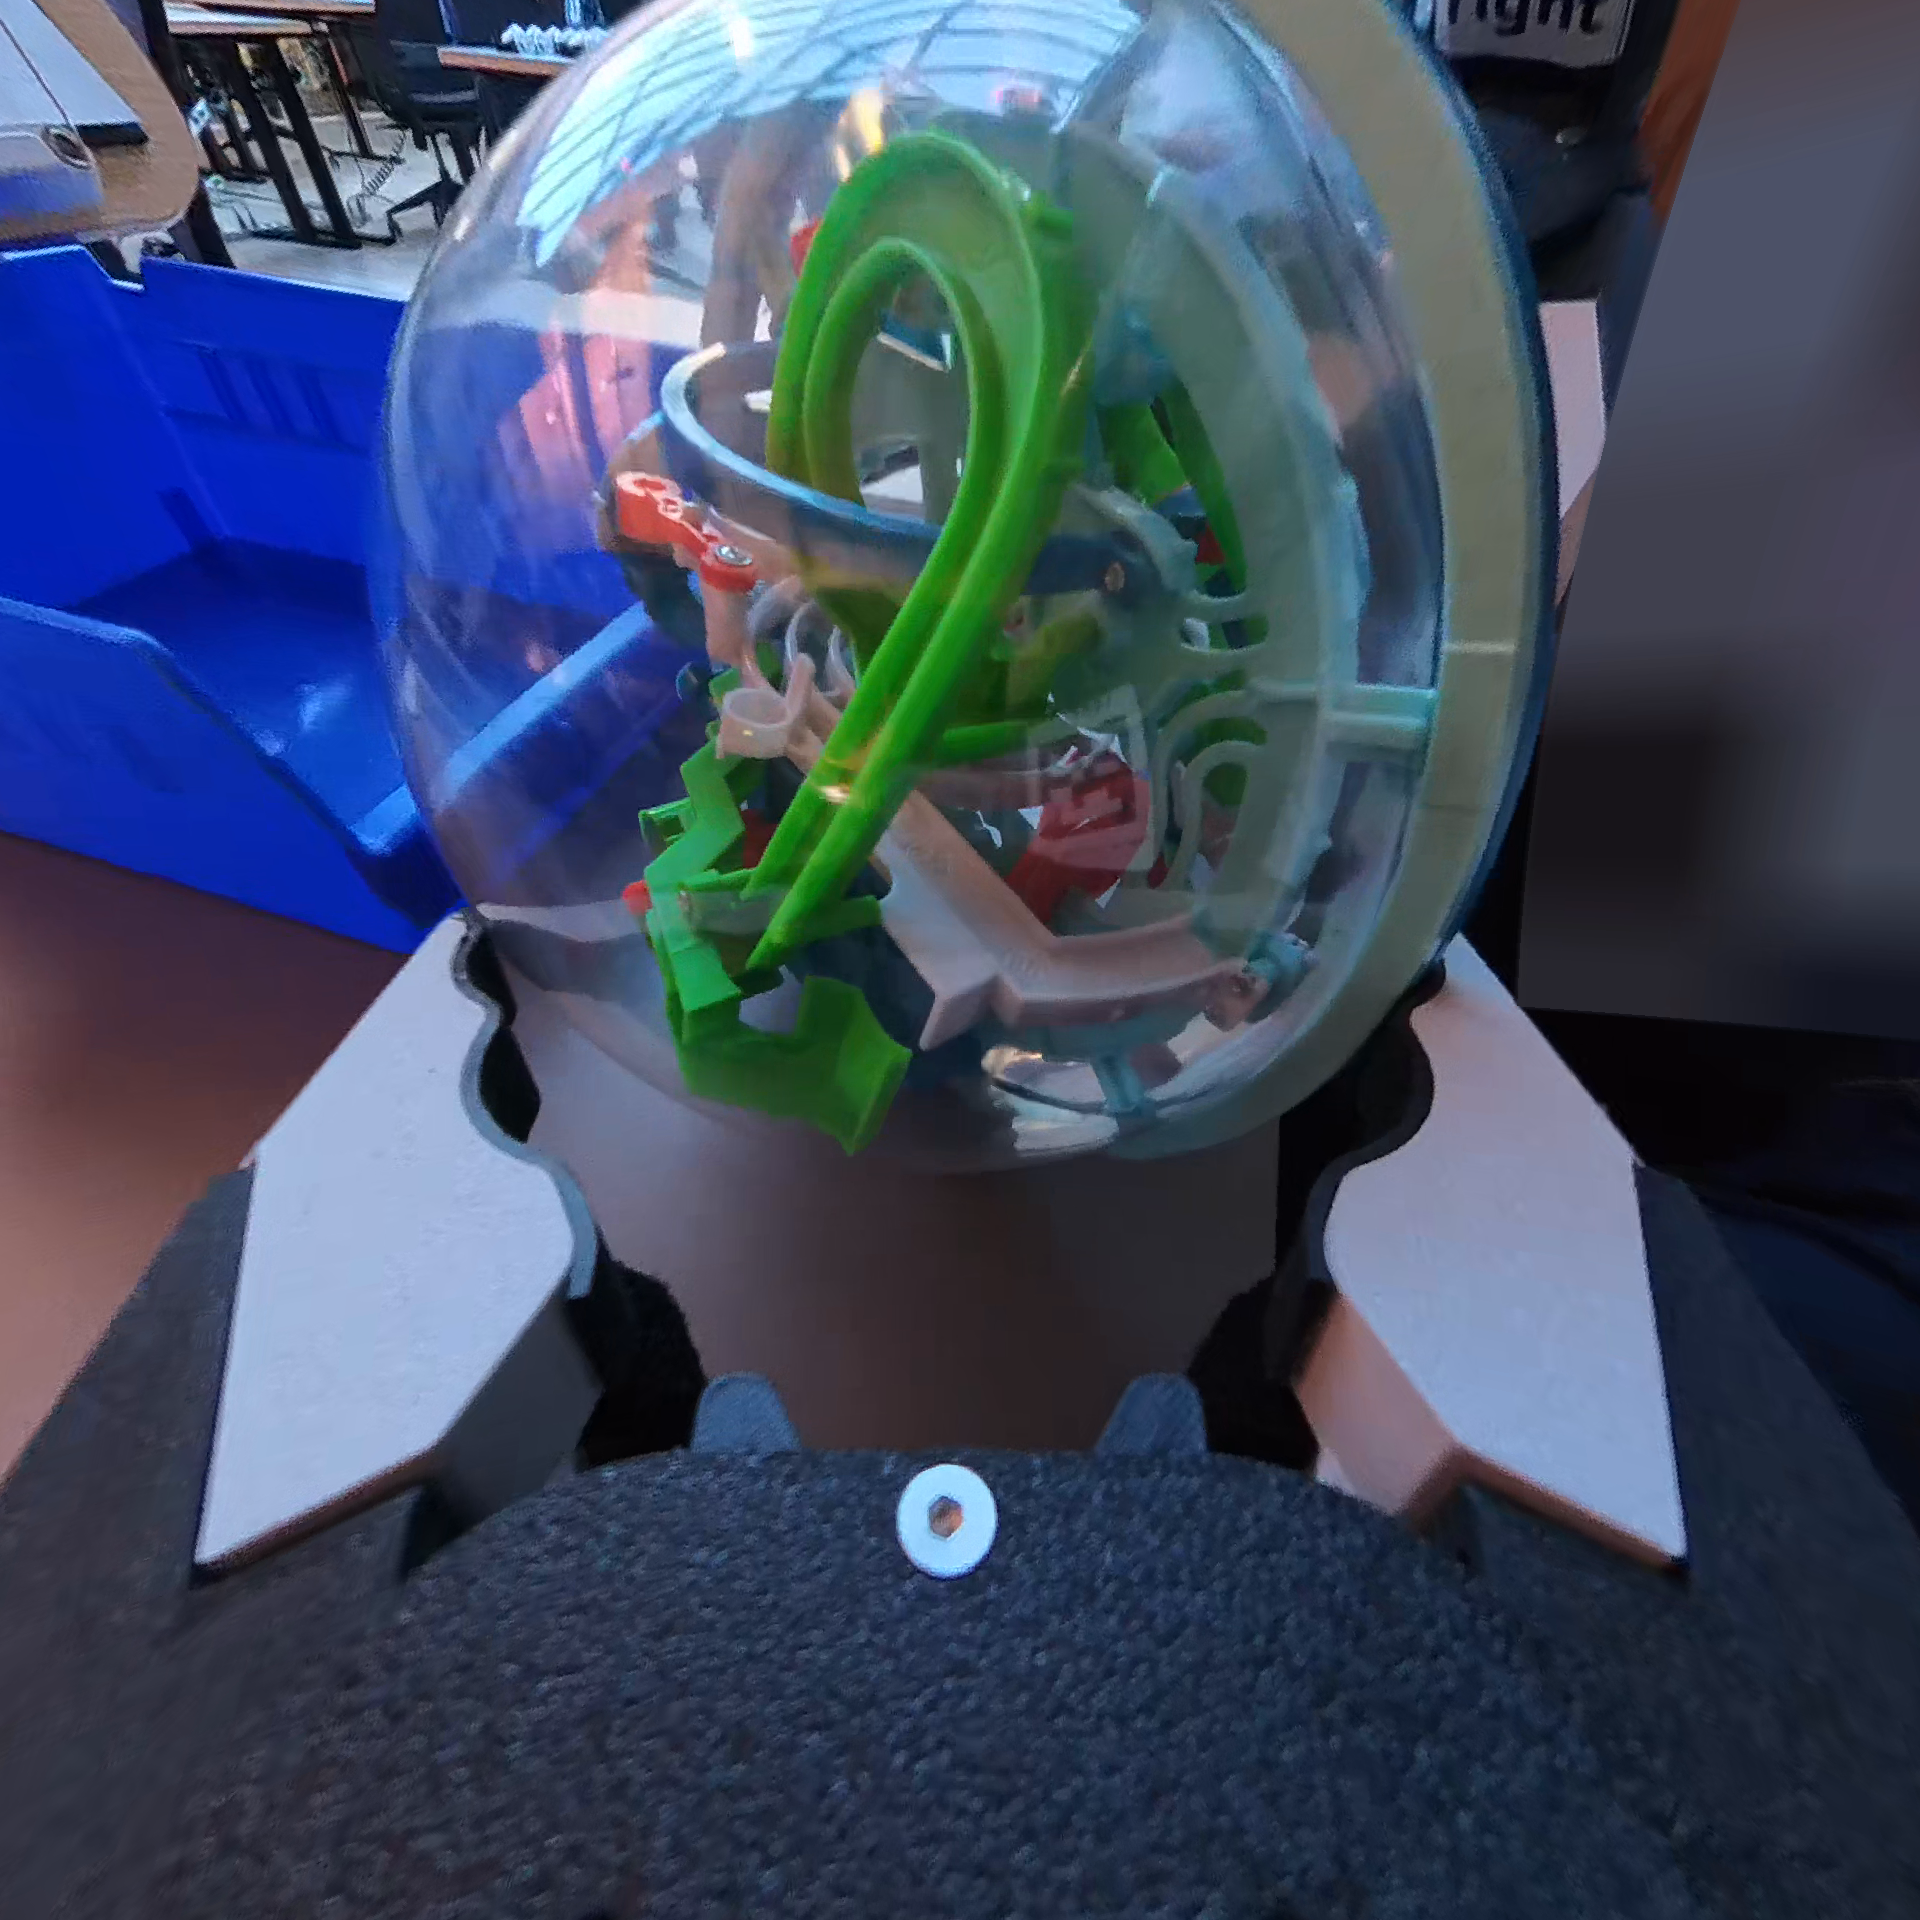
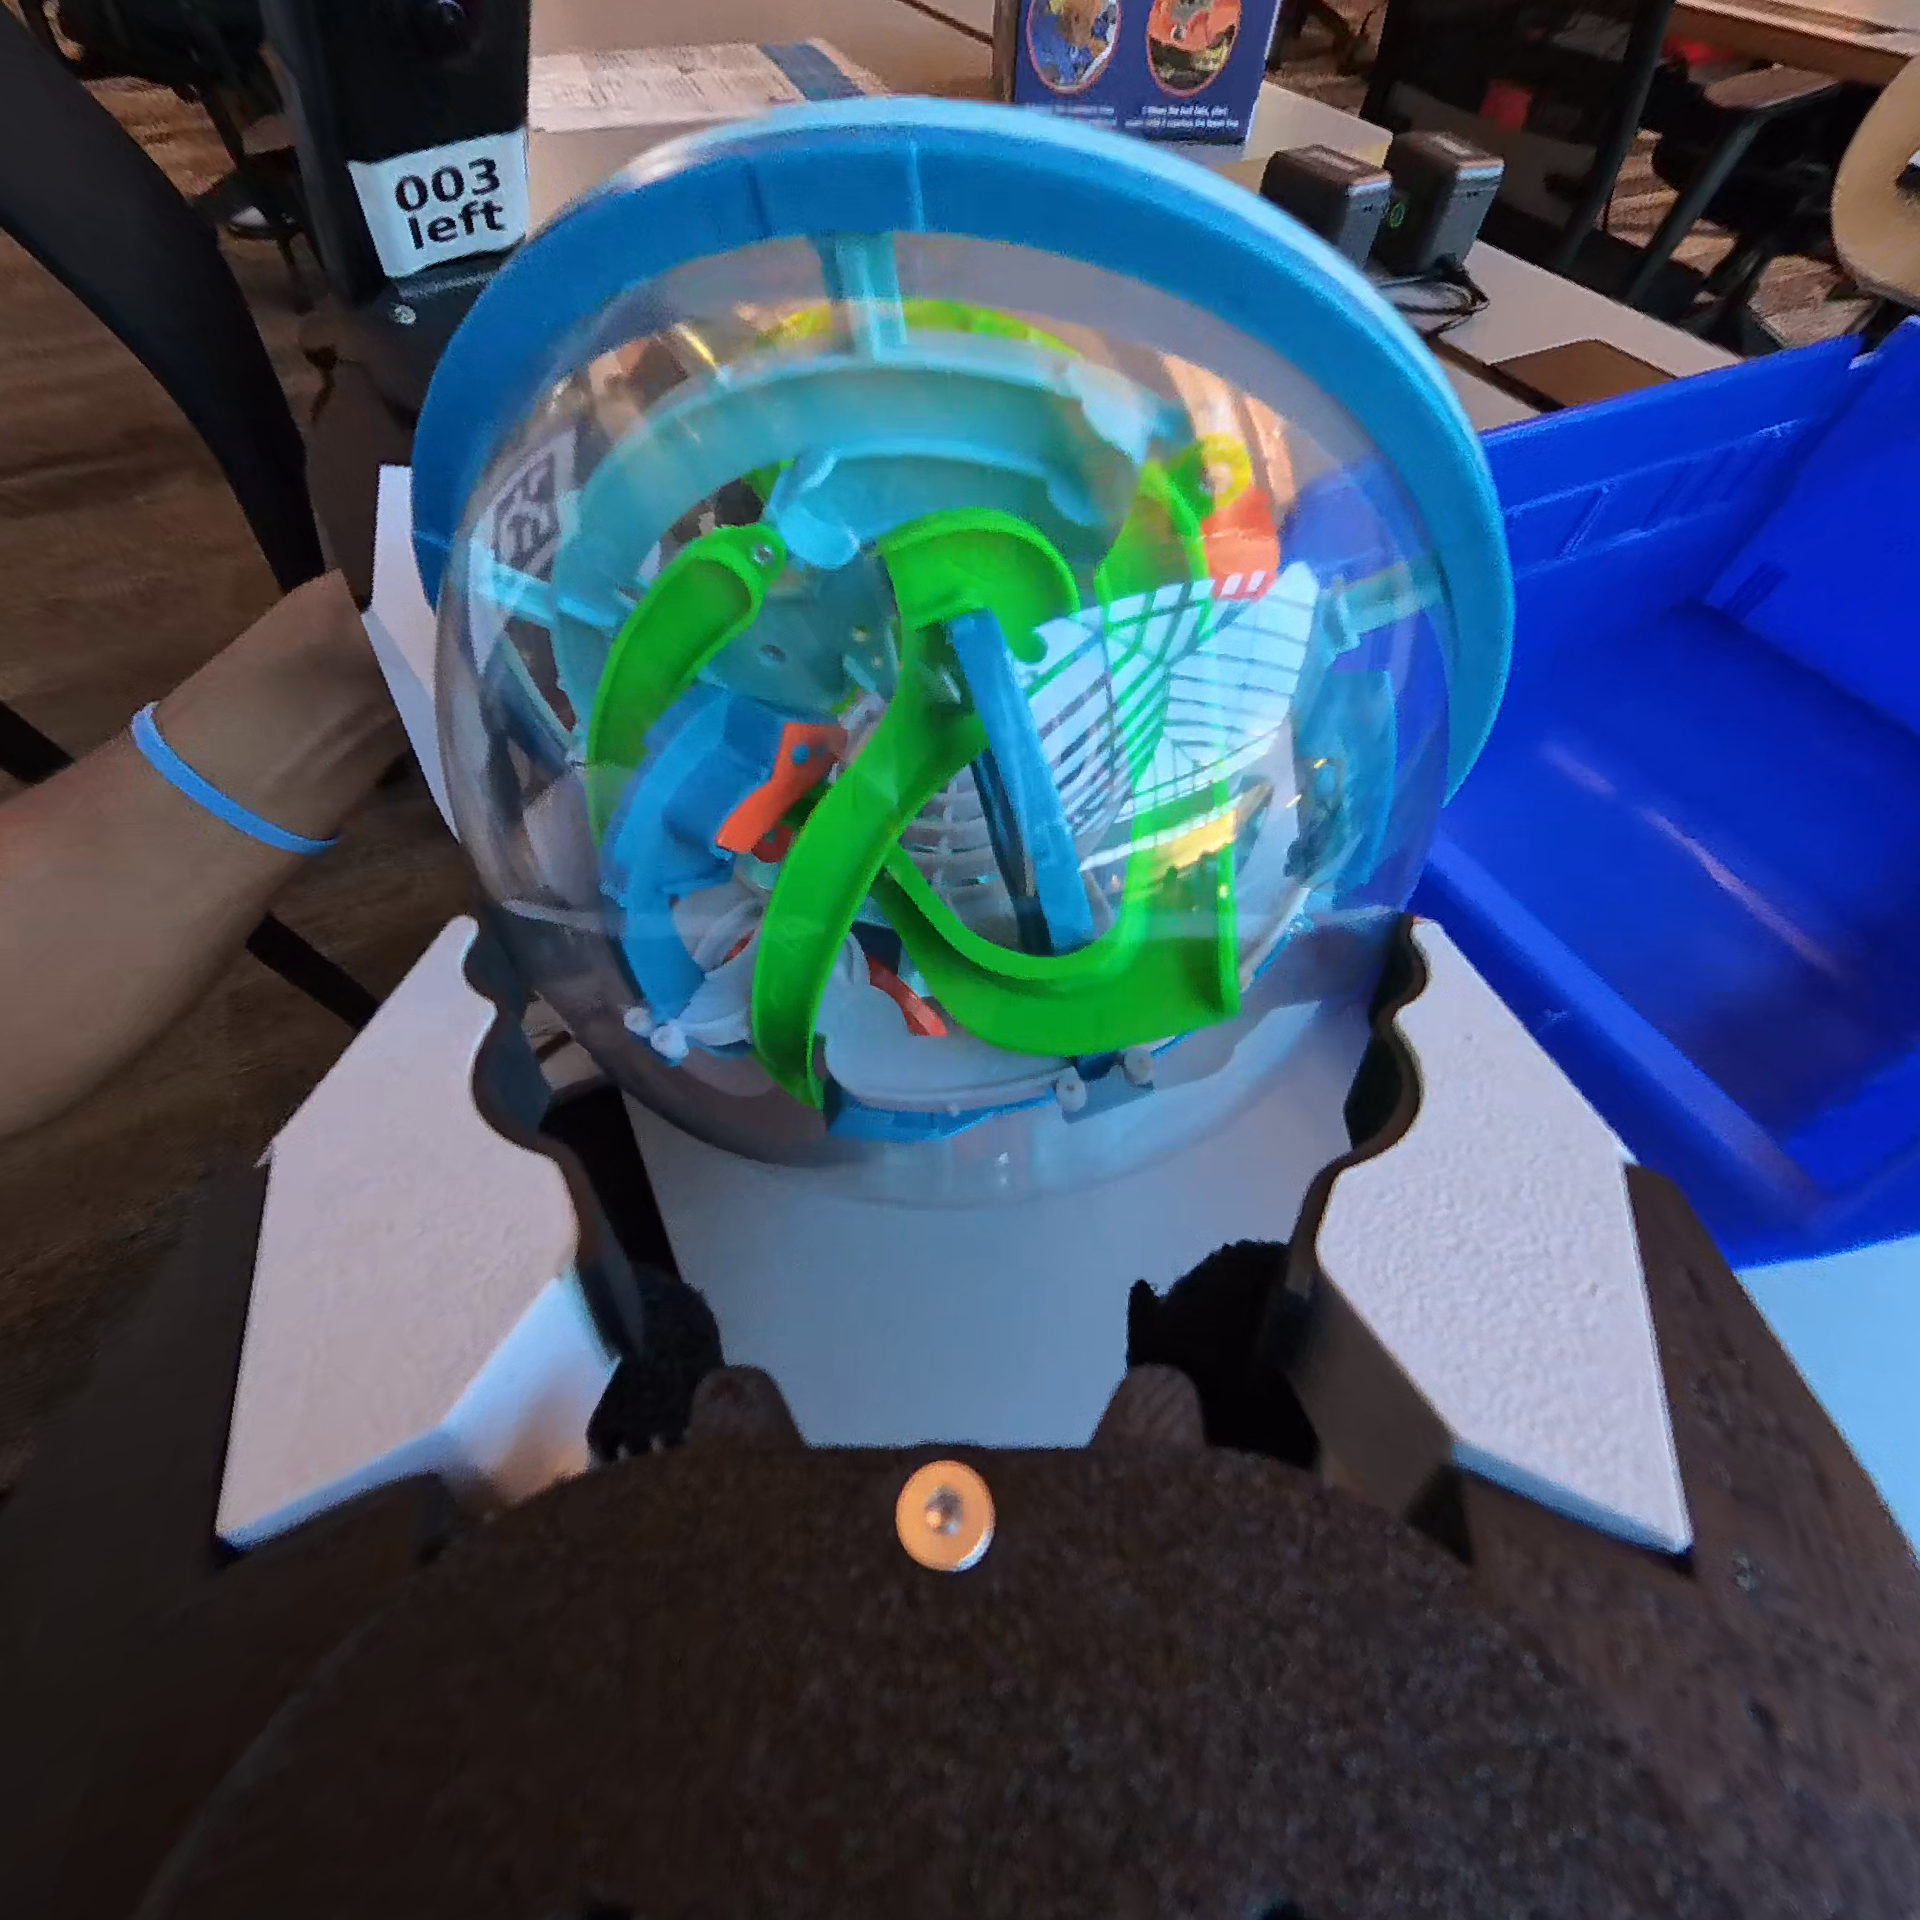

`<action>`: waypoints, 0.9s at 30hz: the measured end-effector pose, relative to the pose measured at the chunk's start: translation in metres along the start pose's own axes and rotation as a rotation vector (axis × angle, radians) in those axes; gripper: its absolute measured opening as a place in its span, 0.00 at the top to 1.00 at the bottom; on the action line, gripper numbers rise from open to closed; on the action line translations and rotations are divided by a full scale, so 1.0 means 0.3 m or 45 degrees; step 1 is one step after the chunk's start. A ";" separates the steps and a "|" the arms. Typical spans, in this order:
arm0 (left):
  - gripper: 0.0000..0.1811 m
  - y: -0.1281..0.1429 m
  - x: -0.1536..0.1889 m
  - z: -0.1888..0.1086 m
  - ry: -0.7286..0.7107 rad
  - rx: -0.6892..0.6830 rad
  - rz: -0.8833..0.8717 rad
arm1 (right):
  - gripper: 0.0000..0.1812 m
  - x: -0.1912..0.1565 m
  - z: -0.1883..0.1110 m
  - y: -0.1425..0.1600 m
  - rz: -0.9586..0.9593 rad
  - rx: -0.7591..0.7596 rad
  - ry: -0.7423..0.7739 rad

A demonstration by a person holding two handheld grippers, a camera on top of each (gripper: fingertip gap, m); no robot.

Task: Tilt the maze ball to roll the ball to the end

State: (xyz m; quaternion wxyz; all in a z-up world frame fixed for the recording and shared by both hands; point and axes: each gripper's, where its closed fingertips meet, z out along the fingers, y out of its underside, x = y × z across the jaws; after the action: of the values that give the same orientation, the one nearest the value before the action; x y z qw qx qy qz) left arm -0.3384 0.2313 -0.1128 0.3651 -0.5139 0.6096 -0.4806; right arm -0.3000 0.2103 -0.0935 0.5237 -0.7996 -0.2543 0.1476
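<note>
Maze ball point(image 1: 935, 623), a clear sphere packed with green, blue and orange tracks, is held between the two grippers, one on each side of it. The left gripper point(image 1: 951, 966) has its jaws spread wide, both fingers against the lower curve of the sphere. The right gripper point(image 2: 940, 966) grips the opposite side the same way, jaws wide and pressed to the shell. The sphere's blue ring point(image 2: 1039, 197) arches over its top in the right wrist view and stands at its right edge in the left wrist view. The small ball inside cannot be made out among the tracks. A blue bin point(image 2: 1714, 779) sits just beside the sphere on the pale bench point(image 2: 1849, 1340). Behind the sphere in the right wrist view are a printed box point(image 2: 1143, 62) and a person's forearm point(image 2: 156, 831) with a blue wristband point(image 2: 218, 800).
</note>
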 end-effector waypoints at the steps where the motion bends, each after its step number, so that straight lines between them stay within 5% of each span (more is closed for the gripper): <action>1: 0.12 -0.004 0.000 0.004 -0.001 0.004 0.001 | 0.15 0.003 -0.002 0.004 0.008 0.002 -0.001; 13: 0.13 -0.134 -0.029 -0.026 -0.133 0.117 0.078 | 0.15 0.038 -0.018 -0.097 -0.080 0.089 -0.066; 27: 0.13 -0.167 -0.061 -0.046 -0.079 0.171 -0.127 | 0.14 0.062 -0.010 -0.194 -0.066 -0.103 -0.088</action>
State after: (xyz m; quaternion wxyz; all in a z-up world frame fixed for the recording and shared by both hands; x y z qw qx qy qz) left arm -0.3338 0.2516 -0.0619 0.3930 -0.5326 0.5381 -0.5219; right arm -0.2975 0.2372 -0.0387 0.4856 -0.8075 -0.2987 0.1512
